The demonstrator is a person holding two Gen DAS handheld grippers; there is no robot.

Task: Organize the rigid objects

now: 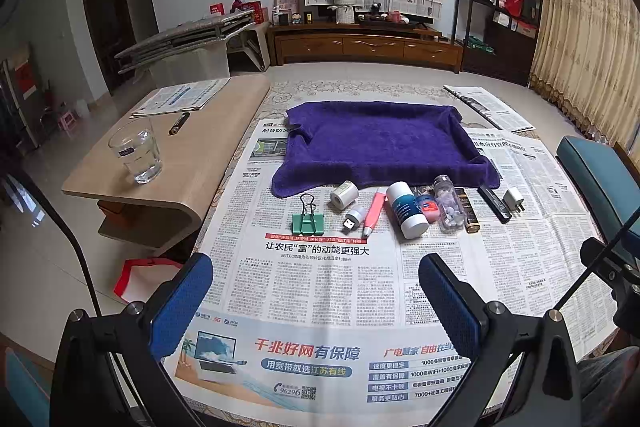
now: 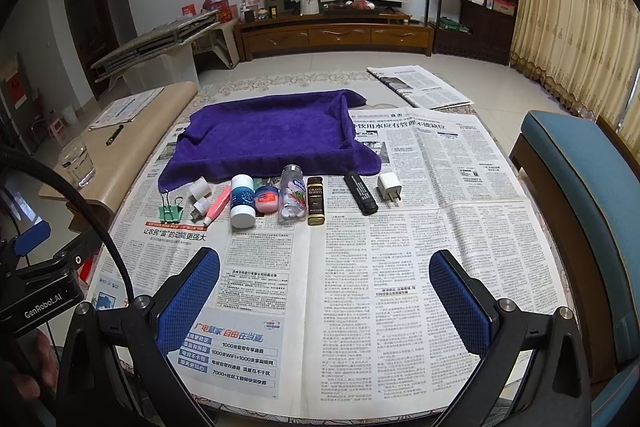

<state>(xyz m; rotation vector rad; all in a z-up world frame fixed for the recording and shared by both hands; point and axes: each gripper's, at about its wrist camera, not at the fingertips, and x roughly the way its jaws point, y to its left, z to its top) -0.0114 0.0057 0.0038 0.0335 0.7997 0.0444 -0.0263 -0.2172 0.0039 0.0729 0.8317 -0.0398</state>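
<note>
A row of small objects lies on newspaper in front of a purple towel-lined tray point(image 1: 376, 143) point(image 2: 268, 137): a green binder clip point(image 1: 307, 223) point(image 2: 171, 213), a white cap point(image 1: 344, 193), a USB plug point(image 1: 354, 218), a pink tube point(image 1: 374, 213) point(image 2: 218, 205), a white-and-blue bottle point(image 1: 406, 209) point(image 2: 242, 201), a small pink jar point(image 1: 427, 207) point(image 2: 266, 199), a clear pill bottle point(image 1: 450, 203) point(image 2: 292, 197), a black-gold lighter point(image 1: 468, 209) point(image 2: 315, 201), a black stick point(image 1: 494, 202) point(image 2: 361, 192) and a white charger point(image 1: 514, 200) point(image 2: 389, 187). My left gripper point(image 1: 316, 291) and right gripper point(image 2: 325, 291) are open and empty, well short of the row.
A low wooden table point(image 1: 192, 163) at the left holds a glass of water point(image 1: 136, 151), a pen point(image 1: 179, 123) and papers. A blue-cushioned chair point(image 2: 580, 195) stands at the right. More newspaper point(image 2: 420, 87) lies on the floor beyond.
</note>
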